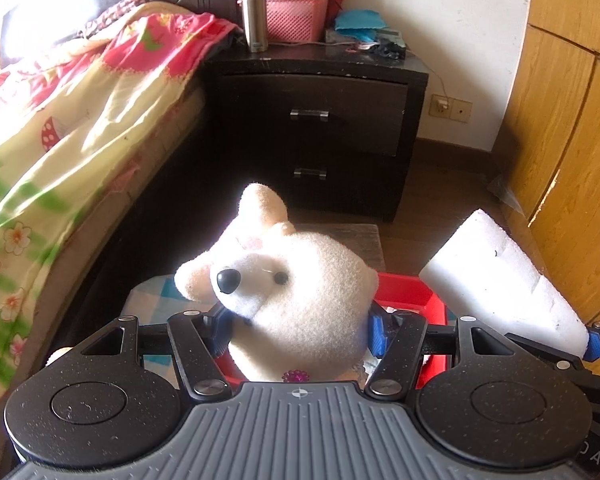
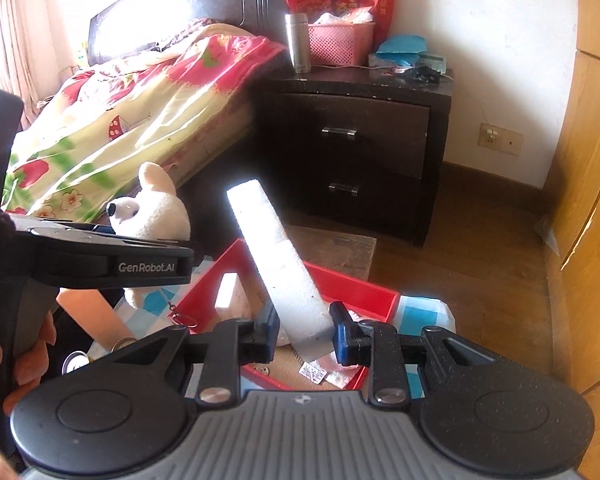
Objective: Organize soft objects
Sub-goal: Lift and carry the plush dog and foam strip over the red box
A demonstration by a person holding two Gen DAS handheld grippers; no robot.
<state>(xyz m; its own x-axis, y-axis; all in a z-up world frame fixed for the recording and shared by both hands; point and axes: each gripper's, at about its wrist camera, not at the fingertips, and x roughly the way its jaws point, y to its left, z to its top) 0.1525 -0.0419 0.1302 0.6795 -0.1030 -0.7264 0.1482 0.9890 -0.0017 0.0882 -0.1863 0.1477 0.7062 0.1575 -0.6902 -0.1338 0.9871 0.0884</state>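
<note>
A white plush bear (image 1: pixel 292 280) sits between the blue pads of my left gripper (image 1: pixel 300 330), which is shut on its body below the head. The bear hangs above a red bin (image 1: pixel 412 292). My right gripper (image 2: pixel 306 330) is shut on the lower end of a long white foam block (image 2: pixel 276 256), which slants up and away over the red bin (image 2: pixel 352 284). The right wrist view shows the bear (image 2: pixel 156 208) at left, above the left gripper's black body. In the left wrist view the foam block (image 1: pixel 496 280) is at right, with a blue finger (image 1: pixel 596 346) at its lower end.
The bin stands on a blue-and-white checked cloth (image 2: pixel 420 312) and holds small packets. A bed with a floral quilt (image 1: pixel 60 128) runs along the left. A dark nightstand (image 1: pixel 320 120) with a pink basket and steel flask stands ahead. A wooden wardrobe (image 1: pixel 572 120) is on the right.
</note>
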